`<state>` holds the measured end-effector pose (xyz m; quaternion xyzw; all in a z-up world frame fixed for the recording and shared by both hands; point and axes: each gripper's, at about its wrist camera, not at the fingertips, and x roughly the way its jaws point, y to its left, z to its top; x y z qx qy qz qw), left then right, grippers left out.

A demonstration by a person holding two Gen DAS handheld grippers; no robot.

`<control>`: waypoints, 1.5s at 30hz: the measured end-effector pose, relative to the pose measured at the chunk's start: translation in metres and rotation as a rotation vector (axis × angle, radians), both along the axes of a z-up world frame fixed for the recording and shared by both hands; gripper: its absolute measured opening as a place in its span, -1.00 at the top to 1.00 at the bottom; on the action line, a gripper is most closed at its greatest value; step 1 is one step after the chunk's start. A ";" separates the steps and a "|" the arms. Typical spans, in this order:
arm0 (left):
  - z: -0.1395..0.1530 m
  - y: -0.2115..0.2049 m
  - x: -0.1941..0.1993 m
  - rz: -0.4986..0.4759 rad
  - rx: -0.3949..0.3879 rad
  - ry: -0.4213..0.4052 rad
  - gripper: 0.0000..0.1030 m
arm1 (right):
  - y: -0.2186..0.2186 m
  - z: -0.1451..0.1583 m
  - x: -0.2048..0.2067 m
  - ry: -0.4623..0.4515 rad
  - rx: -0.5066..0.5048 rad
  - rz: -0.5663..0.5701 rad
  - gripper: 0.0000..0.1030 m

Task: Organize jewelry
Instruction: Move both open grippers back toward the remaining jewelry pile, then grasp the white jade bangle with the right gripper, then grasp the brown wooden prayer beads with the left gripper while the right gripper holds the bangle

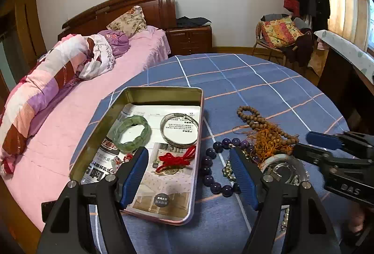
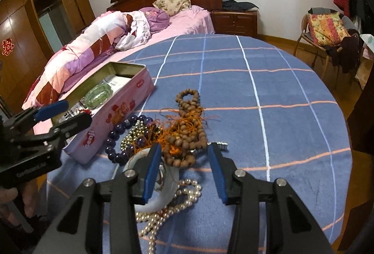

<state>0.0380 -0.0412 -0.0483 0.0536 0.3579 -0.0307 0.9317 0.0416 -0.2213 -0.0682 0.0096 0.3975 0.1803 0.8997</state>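
A pink metal tin (image 1: 197, 137) (image 2: 121, 111) stands open on the blue checked table. In it lie a green jade bracelet (image 1: 131, 131) (image 2: 98, 94), a silver bangle (image 1: 178, 129) and a red knotted charm (image 1: 178, 159). To its right lies a pile: dark purple beads (image 1: 211, 172) (image 2: 121, 128), brown wooden beads with orange tassels (image 1: 268, 135) (image 2: 187, 135), a white bangle (image 2: 159, 193) and pearls (image 2: 177, 202). My left gripper (image 1: 189, 156) is open and empty above the tin's right edge. My right gripper (image 2: 185, 149) (image 1: 311, 144) is open and empty over the pile.
The round table's blue cloth (image 2: 268, 90) stretches behind and to the right of the pile. A bed with pink bedding (image 1: 70, 114) lies to the left, a chair with clothes (image 1: 280, 37) at the back right, a cabinet (image 1: 346, 62) on the right.
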 end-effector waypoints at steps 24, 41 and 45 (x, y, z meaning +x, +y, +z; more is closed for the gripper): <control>-0.012 -0.001 -0.008 0.032 -0.051 0.017 -0.40 | 0.012 -0.020 -0.012 0.077 -0.002 0.040 0.63; -0.009 -0.008 -0.006 0.009 -0.057 0.012 -0.40 | -0.026 0.024 -0.011 -0.037 0.116 -0.043 0.71; -0.006 -0.026 0.000 -0.043 -0.046 -0.002 -0.40 | -0.043 0.020 0.003 -0.029 0.111 -0.121 0.71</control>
